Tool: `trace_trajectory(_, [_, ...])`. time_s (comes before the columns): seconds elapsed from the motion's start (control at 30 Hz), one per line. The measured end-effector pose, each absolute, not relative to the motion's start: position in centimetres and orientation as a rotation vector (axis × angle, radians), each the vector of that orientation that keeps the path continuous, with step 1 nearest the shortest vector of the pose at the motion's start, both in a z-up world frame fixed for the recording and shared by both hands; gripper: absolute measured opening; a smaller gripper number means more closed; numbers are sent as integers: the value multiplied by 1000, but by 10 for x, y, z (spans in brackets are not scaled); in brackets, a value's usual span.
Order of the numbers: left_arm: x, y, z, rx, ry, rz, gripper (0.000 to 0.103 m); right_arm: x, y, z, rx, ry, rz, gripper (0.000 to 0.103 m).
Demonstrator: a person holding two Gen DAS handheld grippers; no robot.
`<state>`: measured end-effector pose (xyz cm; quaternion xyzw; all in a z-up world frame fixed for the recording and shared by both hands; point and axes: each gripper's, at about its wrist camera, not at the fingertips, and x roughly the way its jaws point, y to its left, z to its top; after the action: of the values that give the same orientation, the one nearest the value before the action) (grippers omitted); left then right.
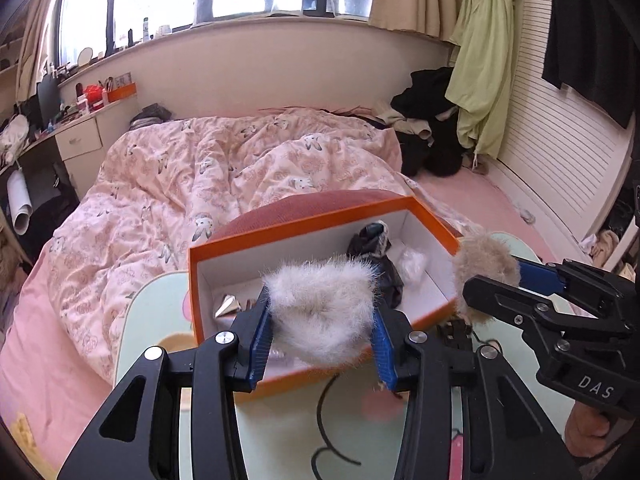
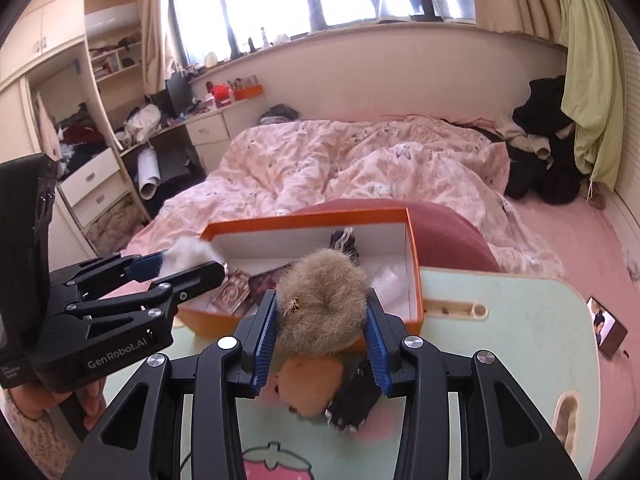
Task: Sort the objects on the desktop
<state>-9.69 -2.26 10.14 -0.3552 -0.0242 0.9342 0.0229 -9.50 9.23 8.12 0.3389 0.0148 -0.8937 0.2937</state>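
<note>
A fluffy white pompom [image 1: 324, 312] sat pinched in the left gripper [image 1: 322, 338] above the open orange box [image 1: 256, 240]; the right gripper [image 2: 322, 334] squeezed a shaggy tan pompom [image 2: 322, 300] over the pale green table [image 2: 520, 320]. Box contents were partly hidden. Gripper bodies read "DAS" and "GenRobot.AI".

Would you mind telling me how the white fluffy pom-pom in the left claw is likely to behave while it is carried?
The white pom-pom is probably soft and squashy: it bulges between the left claw pads. It looks light for its bulk, being mostly loose fur. Slipping seems unlikely, since the ribbed blue pads press into the fur, though it may spring back when dropped into the orange box.
</note>
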Motion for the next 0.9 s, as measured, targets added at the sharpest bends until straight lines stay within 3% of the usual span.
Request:
trace_trajectory(0.2, [-125, -38, 83, -1102, -158, 2979, 50, -142, 86, 68, 990, -23, -2401, 49])
trace_trajectory(0.27, [-114, -42, 80, -1059, -221, 2939, 73, -138, 99, 64, 977, -78, -2400, 49])
trace_trajectory(0.33, [-101, -42, 77, -1030, -242, 2919, 79, -126, 109, 62, 954, -93, -2406, 50])
trace_trajectory(0.43, [-82, -34, 77, -1030, -182, 2933, 79, -101, 116, 65, 895, -17, -2444, 50])
trace_trajectory(0.67, [-31, 1, 57, -1128, -88, 2832, 80, -41, 133, 45, 972, 163, -2514, 62])
trace_trajectory(0.73, [-21, 7, 44, -1182, -114, 2791, 80, -30, 139, 28, 1040, 177, -2518, 69])
trace_trajectory(0.9, [-7, 17, 26, -1205, -168, 2824, 80, -14, 152, -2, 1119, 178, -2505, 69])
